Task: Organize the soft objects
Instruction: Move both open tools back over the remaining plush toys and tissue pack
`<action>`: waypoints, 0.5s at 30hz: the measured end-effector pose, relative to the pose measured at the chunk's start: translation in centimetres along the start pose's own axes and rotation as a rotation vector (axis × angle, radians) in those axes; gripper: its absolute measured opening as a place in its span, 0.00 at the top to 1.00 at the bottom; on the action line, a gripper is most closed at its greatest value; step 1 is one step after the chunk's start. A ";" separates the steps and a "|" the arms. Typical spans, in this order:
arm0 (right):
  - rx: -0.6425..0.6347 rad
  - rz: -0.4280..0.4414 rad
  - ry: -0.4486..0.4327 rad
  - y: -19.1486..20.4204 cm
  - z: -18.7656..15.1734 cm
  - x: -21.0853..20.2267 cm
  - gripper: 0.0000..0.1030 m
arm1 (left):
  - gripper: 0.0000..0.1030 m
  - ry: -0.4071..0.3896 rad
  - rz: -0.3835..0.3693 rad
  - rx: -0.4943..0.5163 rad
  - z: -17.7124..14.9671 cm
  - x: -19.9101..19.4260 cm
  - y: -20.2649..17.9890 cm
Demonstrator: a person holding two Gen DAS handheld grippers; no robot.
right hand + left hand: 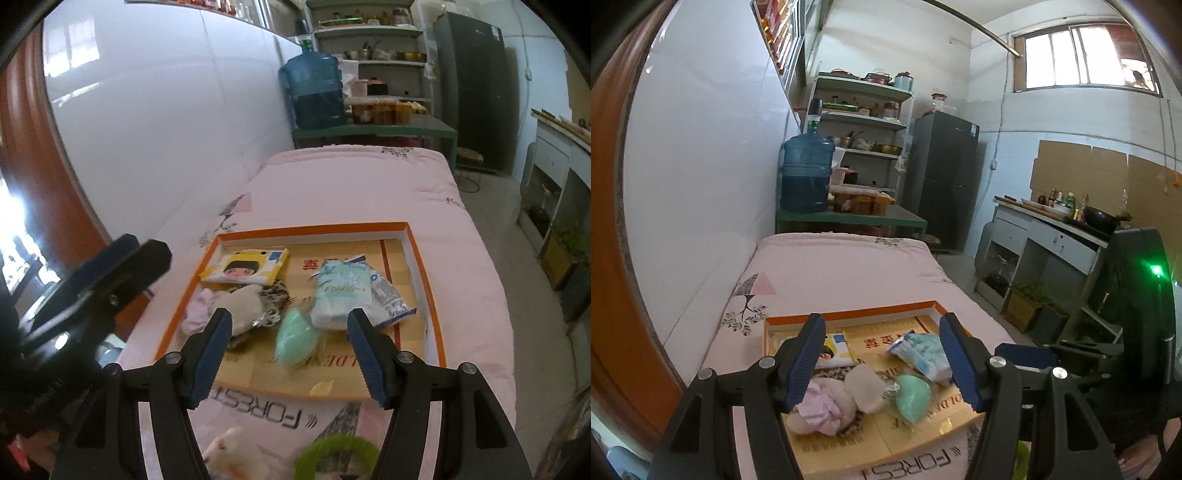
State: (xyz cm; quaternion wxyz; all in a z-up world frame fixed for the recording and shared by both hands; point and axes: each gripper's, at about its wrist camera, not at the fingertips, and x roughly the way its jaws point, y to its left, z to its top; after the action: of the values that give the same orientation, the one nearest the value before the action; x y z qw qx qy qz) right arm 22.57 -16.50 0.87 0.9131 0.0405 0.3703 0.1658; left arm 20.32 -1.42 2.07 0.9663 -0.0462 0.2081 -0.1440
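Pink quilted bed cover (351, 192) printed "FOREST", against a white wall in a kitchen-like room: one blue water jug (313, 90), one dark fridge (945, 177), metal shelving (862, 122). One orange-rimmed shallow box (421, 258) on the cover holds five soft items: cartoon tissue pack (245, 271), white wipes pack (341, 293), mint sponge (295, 338), leopard plush (243, 306), pink cloth (197, 312). Outside the box, near edge: one white plush (236, 456), one green ring (336, 456). Left gripper (884, 363) and right gripper (290, 360) both spread apart, empty, above the box.
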 end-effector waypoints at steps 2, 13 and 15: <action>0.006 0.010 -0.001 0.3 -0.5 -0.7 0.35 | 0.38 -0.002 -0.006 0.001 -0.1 -0.8 -0.4; -0.030 -0.018 -0.036 2.8 -4.4 -4.3 0.35 | 0.38 -0.034 0.018 0.001 -1.4 -6.0 -0.8; -0.036 -0.021 -0.038 3.1 -4.9 -4.7 0.35 | 0.38 -0.038 0.031 0.004 -1.7 -6.9 -0.7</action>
State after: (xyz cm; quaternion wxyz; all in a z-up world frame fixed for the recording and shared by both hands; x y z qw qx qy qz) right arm 15.13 -15.38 1.06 0.9223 0.0234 0.3501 0.1621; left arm 13.38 -0.12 3.30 0.9723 -0.0438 0.1903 -0.1287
